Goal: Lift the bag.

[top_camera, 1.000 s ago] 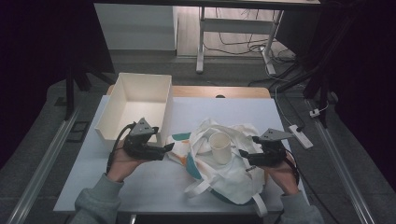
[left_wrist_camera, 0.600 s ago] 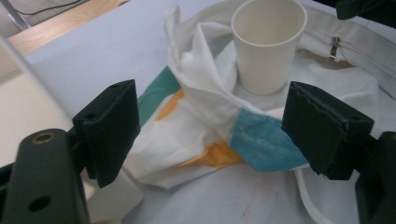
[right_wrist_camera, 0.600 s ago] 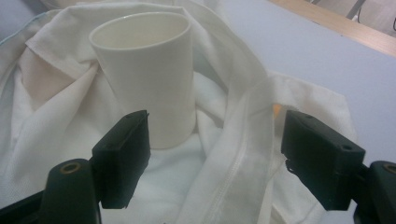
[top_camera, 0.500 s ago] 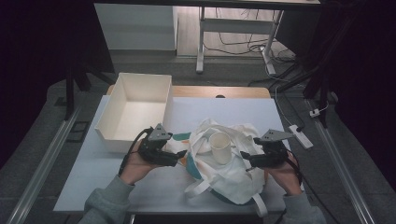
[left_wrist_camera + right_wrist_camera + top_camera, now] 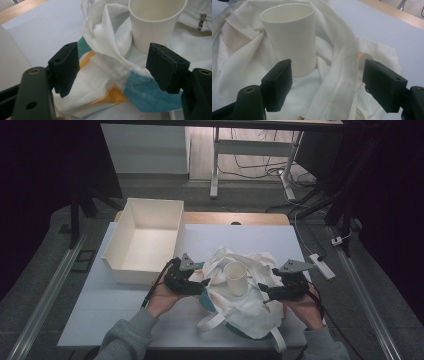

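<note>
At the near edge of the pale blue surface [image 5: 125,305], I had the left hand-held gripper [image 5: 199,285] set against the left side of a crumpled white cloth bag with teal and orange patches [image 5: 250,302]. Its jaws had just been narrowing but stood open on either side of a twisted fold of the cloth [image 5: 113,60], not yet pressing it. That fold ran away from the gripper, up toward the white paper cup [image 5: 236,277], and lay straight ahead between the jaws in the left gripper view; I judged a plain squeeze would take it.

The cup stood upright on the middle of the bag, between the two grippers. The right hand-held gripper [image 5: 265,291] waited at the bag's right side, jaws wide and holding nothing, a stitched hem of the cloth [image 5: 342,80] beneath them and the cup ahead and off toward its left jaw. The left gripper looked slightly nearer to the cup.

An open white rectangular box [image 5: 145,237] sat empty toward the far left corner, well apart from the bag. The bag's teal edge [image 5: 150,95] lay under the left gripper's right jaw.
</note>
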